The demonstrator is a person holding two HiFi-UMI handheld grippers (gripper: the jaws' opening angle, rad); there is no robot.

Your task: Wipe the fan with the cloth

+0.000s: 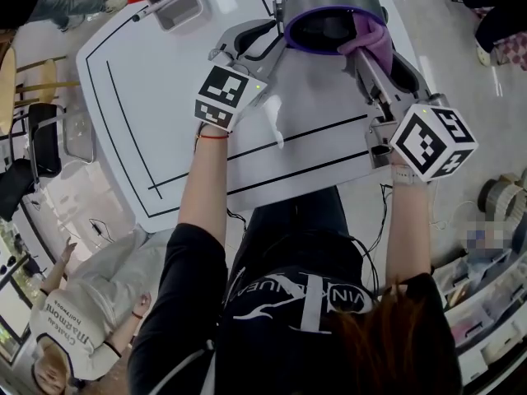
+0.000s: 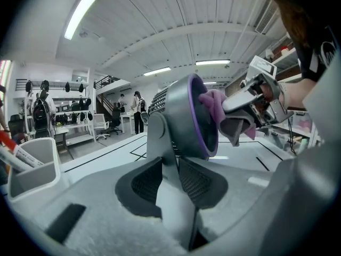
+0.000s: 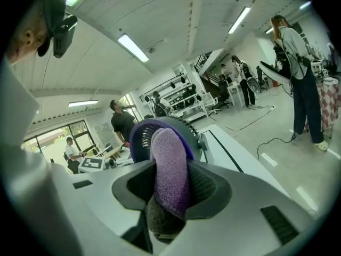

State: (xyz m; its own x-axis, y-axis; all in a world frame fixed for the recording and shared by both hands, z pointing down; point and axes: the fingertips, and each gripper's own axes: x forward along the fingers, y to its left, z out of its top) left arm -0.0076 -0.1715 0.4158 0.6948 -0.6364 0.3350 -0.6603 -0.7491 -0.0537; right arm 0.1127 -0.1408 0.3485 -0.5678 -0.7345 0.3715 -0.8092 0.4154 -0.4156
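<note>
Already wiping: clamps fan [image 2: 184, 116] stand in left gripper [image 2: 173, 196] fingers, presses cloth [image 3: 169, 164], pinched in right gripper [image 3: 170, 207] fingers, at rim's three o'clock. Likely leaves most of rim and grille.

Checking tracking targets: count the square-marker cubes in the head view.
2. One cube on the left gripper, left of centre; the other on the right gripper, at right. None appear hidden.

One fan [image 1: 333, 11], one purple cloth [image 1: 368, 38], one white table [image 1: 165, 97], one grey bin [image 1: 177, 11]; two grippers: left gripper [image 2: 171, 188], right gripper [image 3: 170, 191].
</note>
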